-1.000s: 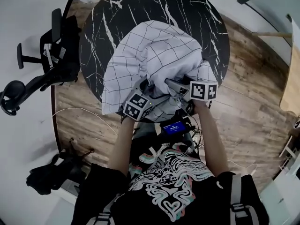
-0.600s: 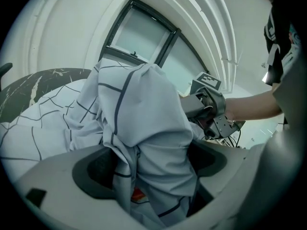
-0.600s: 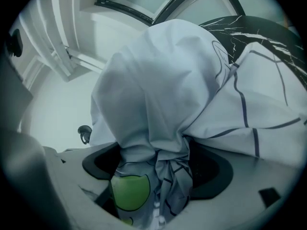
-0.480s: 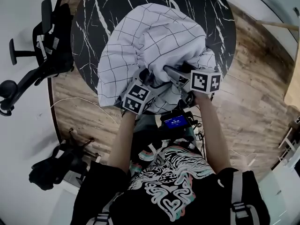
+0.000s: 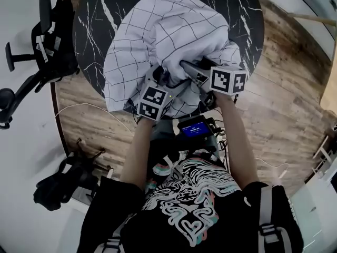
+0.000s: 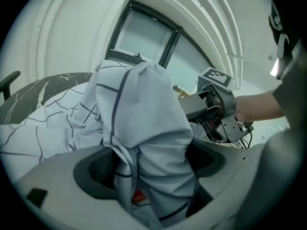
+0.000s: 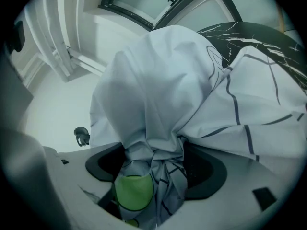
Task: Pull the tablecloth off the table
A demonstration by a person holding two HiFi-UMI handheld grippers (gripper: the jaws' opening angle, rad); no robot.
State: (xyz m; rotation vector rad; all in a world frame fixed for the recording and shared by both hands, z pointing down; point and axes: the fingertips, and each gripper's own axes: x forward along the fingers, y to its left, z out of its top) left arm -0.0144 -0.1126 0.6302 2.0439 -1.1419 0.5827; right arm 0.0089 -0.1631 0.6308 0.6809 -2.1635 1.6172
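A white tablecloth (image 5: 168, 30) with a thin dark grid lies bunched on the round black marble table (image 5: 247, 15), its near hem hanging over the edge toward me. My left gripper (image 5: 158, 79) is at that hem, and in the left gripper view a thick fold (image 6: 144, 128) fills its jaws (image 6: 148, 171) from pad to pad. My right gripper (image 5: 192, 73) sits just beside it, also visible from the left (image 6: 216, 104). Its jaws (image 7: 153, 171) are closing on a crumpled wad of cloth (image 7: 158, 104), with a green patch (image 7: 134, 190) low between them.
A black office chair (image 5: 47, 51) stands left of the table. A black bag (image 5: 58, 186) and a thin cable (image 5: 79, 109) lie on the wooden floor. A small device with a blue screen (image 5: 194, 128) hangs at my waist. Light wooden furniture (image 5: 331, 88) is at the right edge.
Both grippers have stayed at the near hem, side by side. The cloth has gathered more tightly around them, and the view has shifted so the table sits higher in the picture.
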